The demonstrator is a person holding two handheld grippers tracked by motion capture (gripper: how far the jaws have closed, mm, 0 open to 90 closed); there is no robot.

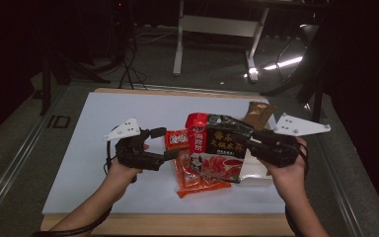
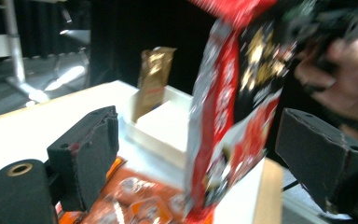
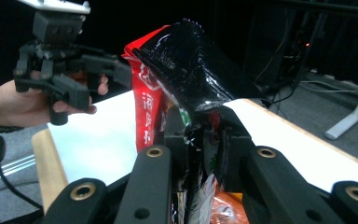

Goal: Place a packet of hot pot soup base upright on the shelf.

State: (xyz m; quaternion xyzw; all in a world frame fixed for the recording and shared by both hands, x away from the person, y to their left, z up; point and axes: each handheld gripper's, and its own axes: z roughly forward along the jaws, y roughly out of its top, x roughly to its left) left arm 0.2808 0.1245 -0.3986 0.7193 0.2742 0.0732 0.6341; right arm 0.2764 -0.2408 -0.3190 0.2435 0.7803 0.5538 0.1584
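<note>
A large black-and-red food packet (image 1: 222, 145) hangs upright above the table, with my right gripper (image 1: 250, 141) shut on its right edge. In the right gripper view the jaws (image 3: 205, 140) pinch the crumpled black foil (image 3: 196, 70). My left gripper (image 1: 167, 143) stands open just left of the packet. The left gripper view shows the packet (image 2: 233, 107) between the two spread pads (image 2: 91, 154), touching neither. An orange-red packet (image 1: 193, 178) lies flat on the white tabletop underneath.
A small red packet (image 1: 177, 139) lies behind the left gripper. A white open box (image 1: 254, 176) sits under the right hand, with a gold-brown packet (image 1: 256, 114) leaning at its far end. The white board (image 1: 103, 123) has bare room at left; wooden edges frame it.
</note>
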